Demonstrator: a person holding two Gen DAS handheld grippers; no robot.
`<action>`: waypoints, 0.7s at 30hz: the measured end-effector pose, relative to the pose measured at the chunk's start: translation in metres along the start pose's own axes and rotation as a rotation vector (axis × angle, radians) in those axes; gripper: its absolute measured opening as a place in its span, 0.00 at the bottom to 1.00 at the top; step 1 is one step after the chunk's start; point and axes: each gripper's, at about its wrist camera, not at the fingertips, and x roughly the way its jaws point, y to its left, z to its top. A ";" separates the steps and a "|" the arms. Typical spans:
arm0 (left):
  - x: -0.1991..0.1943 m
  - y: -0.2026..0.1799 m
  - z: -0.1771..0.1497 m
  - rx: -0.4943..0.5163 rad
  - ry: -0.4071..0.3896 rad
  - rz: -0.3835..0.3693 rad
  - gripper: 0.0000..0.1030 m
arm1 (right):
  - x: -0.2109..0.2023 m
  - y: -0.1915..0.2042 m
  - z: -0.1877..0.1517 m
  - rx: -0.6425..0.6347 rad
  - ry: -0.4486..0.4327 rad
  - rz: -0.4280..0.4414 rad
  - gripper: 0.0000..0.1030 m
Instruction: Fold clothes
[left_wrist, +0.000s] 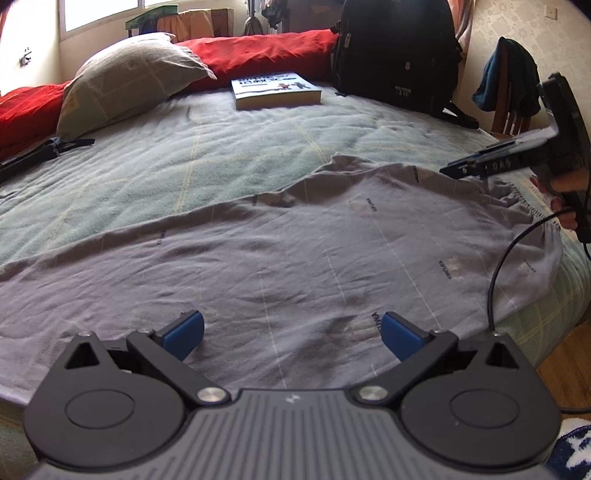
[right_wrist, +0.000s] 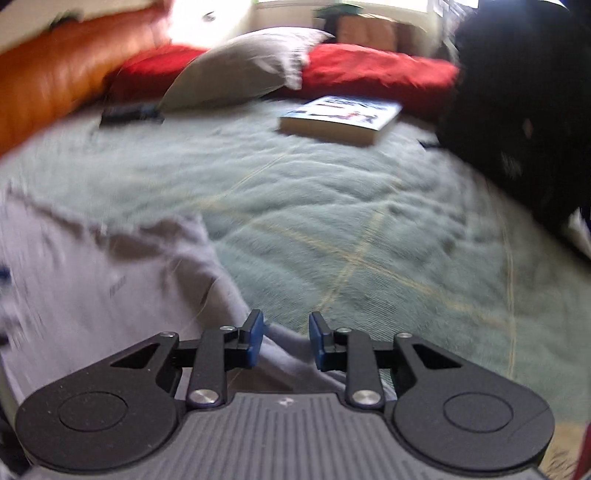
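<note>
- Left gripper (left_wrist: 291, 332): nearest item, hovering over the near part of the garment; jaws spread wide, nothing between the blue pads.
- Grey garment (left_wrist: 295, 243): lies spread flat over the near half of the bed, creased, faint printed marks and pale lines across it; its right edge is bunched near the bed's right side.
- Right gripper (right_wrist: 286, 339): over that bunched right edge; jaws part-way apart, pads clear of the cloth, a fold of grey fabric below the gap. View blurred.
- Hand (left_wrist: 565, 199): at right, around the right gripper's handle.
- Green bedspread (left_wrist: 177, 155): bare beyond the garment.
- Book (left_wrist: 275, 90): far centre, flat.
- Black backpack (left_wrist: 399, 51): far right, upright.
- Grey pillow (left_wrist: 129, 77): far left, on the red bedding (left_wrist: 258, 51).
</note>
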 end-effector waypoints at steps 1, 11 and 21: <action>0.001 0.001 0.000 -0.001 0.000 -0.001 0.99 | 0.000 0.006 -0.001 -0.031 -0.002 -0.015 0.29; 0.004 0.003 -0.002 -0.005 0.004 -0.006 0.99 | 0.001 0.033 -0.015 -0.198 -0.020 -0.065 0.29; 0.000 0.004 -0.004 -0.013 -0.002 -0.009 0.99 | 0.019 -0.007 0.002 0.026 -0.067 -0.068 0.01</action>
